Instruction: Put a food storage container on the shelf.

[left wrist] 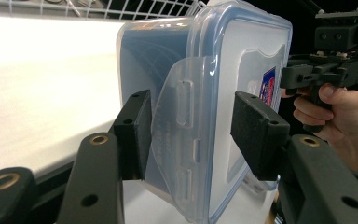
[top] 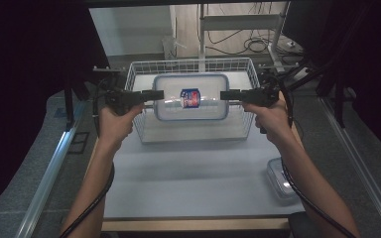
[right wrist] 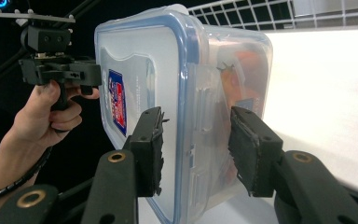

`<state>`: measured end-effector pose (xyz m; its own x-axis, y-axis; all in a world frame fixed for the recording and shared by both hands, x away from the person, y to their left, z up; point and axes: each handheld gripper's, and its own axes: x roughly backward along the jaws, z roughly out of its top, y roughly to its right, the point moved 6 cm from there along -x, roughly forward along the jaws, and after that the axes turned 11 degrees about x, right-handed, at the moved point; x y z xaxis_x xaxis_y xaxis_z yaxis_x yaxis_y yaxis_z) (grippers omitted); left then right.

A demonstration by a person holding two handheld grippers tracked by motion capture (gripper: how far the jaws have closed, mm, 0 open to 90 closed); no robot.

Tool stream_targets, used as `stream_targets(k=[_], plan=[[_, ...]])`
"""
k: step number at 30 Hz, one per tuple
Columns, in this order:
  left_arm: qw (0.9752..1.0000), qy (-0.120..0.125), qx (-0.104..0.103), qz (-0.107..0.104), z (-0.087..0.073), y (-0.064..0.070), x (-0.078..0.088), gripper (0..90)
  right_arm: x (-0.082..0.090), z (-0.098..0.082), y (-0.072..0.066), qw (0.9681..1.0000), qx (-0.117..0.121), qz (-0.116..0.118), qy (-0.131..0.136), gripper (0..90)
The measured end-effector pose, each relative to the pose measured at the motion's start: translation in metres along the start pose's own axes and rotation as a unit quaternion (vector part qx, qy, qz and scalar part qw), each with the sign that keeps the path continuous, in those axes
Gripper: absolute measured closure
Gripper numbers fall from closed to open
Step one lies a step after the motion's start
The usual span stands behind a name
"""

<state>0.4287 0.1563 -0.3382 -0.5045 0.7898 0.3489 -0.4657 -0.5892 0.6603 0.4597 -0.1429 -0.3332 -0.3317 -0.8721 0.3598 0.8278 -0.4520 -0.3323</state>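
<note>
Clear lidded container [top: 191, 97] held level above the white wire basket [top: 139, 74], gripped at both short ends. Left gripper [left wrist: 189, 133] clamped across lid and base at the container's latch side; right gripper [right wrist: 196, 149] clamped likewise at the opposite end. Blue-and-red label [top: 190, 97] on lid, facing up. Second clear container [top: 279, 179] resting at table's [top: 188, 178] near right edge.
</note>
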Motion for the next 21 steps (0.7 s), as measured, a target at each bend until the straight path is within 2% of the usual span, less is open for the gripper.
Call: stream_targets(k=[11, 21], plan=[[0.9998, 0.007, 0.018, 0.004, 0.028, -0.006, -0.012, 48.9, -0.006, 0.022, 0.02, 0.9996, -0.023, -0.012, 0.011, 55.0], [0.9994, 0.009, 0.032, 0.005, 0.038, -0.017, -0.022, 48.5, -0.013, 0.035, 0.035, 0.9992, -0.032, -0.025, 0.005, 54.5]])
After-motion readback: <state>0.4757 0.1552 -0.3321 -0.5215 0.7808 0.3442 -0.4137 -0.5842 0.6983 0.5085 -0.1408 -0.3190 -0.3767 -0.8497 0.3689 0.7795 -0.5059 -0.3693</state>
